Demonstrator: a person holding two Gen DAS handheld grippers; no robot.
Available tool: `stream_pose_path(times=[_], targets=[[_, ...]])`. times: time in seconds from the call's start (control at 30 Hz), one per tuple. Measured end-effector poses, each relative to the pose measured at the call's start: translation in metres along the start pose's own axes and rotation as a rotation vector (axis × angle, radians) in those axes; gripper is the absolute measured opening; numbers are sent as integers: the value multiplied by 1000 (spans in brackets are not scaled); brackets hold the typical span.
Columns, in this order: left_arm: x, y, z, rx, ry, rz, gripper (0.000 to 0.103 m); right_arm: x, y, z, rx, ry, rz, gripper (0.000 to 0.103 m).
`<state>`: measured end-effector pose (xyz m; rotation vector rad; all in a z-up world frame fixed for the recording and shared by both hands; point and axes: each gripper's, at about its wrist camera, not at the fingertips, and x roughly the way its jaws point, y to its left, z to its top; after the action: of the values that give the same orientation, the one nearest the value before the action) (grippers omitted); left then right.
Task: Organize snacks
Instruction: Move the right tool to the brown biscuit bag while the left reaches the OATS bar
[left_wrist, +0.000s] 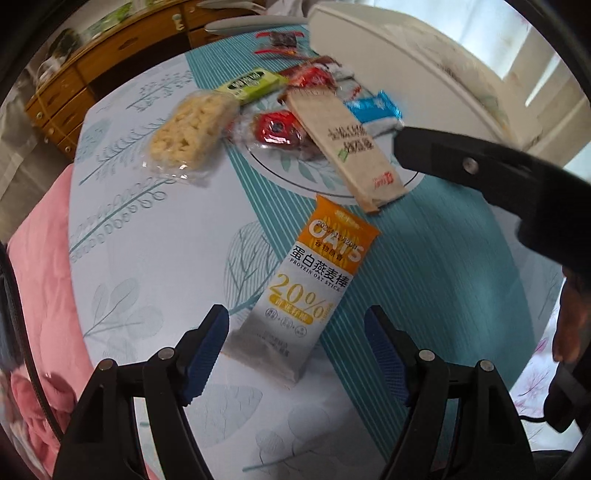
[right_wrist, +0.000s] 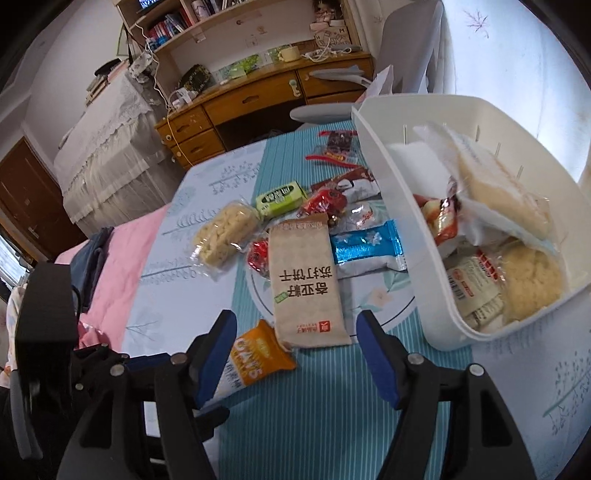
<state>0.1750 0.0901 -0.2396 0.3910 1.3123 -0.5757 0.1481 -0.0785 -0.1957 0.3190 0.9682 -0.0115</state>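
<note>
An orange and white oat bar (left_wrist: 314, 280) lies flat on the table. My left gripper (left_wrist: 295, 350) is open and its fingers stand on either side of the bar's near end. A beige cracker pack (right_wrist: 304, 280) lies ahead of my right gripper (right_wrist: 295, 350), which is open and empty just before the pack's near end. The oat bar also shows in the right wrist view (right_wrist: 251, 363). A white bin (right_wrist: 388, 206) at the right holds several snack packs. The right gripper's arm (left_wrist: 480, 170) crosses the left wrist view.
Loose snacks lie in a pile: a yellow puffed bar (right_wrist: 223, 234), a green pack (right_wrist: 282, 197), red wrapped sweets (right_wrist: 323, 203), a blue pack (right_wrist: 365, 245). The table has a blue patterned cloth (right_wrist: 332, 406). A pink blanket (right_wrist: 114, 266) lies left; a wooden desk (right_wrist: 258, 96) stands behind.
</note>
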Motion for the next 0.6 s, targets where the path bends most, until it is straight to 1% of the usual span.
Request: stream_pose_path(times=[0.17, 0.3, 0.43, 0.53, 0.6], targets=[[15, -6, 4, 70, -20, 39, 75, 20, -6, 0, -10, 28, -14, 68], [25, -10, 9, 108, -9, 25, 75, 32, -8, -1, -22, 46, -15, 68], [28, -15, 13, 117, -4, 11, 74, 43, -9, 0, -23, 76, -7, 68], [29, -18, 15, 128, -5, 1, 69, 50, -6, 0, -39, 92, -14, 68], [29, -18, 15, 130, -11, -3, 63, 53, -5, 0, -49, 101, -27, 68]])
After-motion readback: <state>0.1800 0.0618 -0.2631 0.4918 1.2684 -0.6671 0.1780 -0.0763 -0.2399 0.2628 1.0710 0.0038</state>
